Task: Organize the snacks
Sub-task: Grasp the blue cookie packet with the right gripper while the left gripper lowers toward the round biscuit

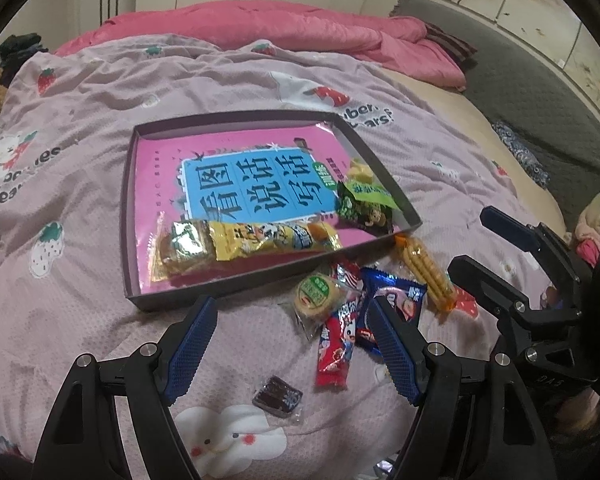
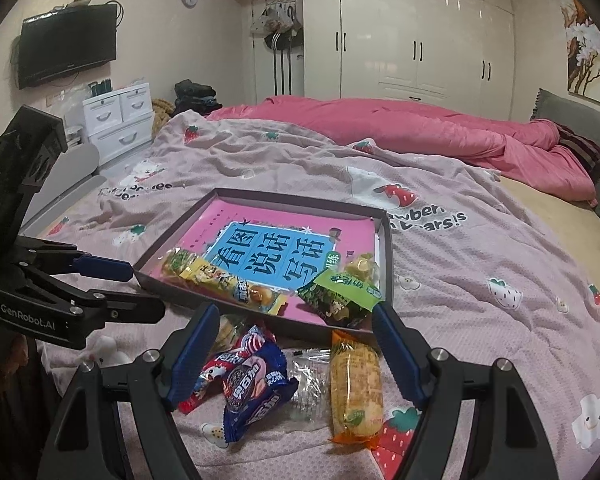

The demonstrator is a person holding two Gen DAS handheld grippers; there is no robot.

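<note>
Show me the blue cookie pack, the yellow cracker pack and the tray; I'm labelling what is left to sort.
blue cookie pack [image 2: 252, 392], right wrist view, middle of the wrapper.
yellow cracker pack [image 2: 356, 384], right wrist view, middle of the clear wrapper.
tray [image 1: 172, 294], left wrist view, near wall.

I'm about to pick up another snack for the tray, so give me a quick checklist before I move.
1. Right gripper open, nothing between its pads: ok.
2. Left gripper open and empty: ok.
3. Corn-stick packet on the blanket, nothing on top of it: ok.
4. Blue cookie packet free to lift: not ok, it overlaps the red packet.
5. Tray has bare room left: ok.
6. Tray sits flat on the rumpled blanket: cannot tell.
</note>
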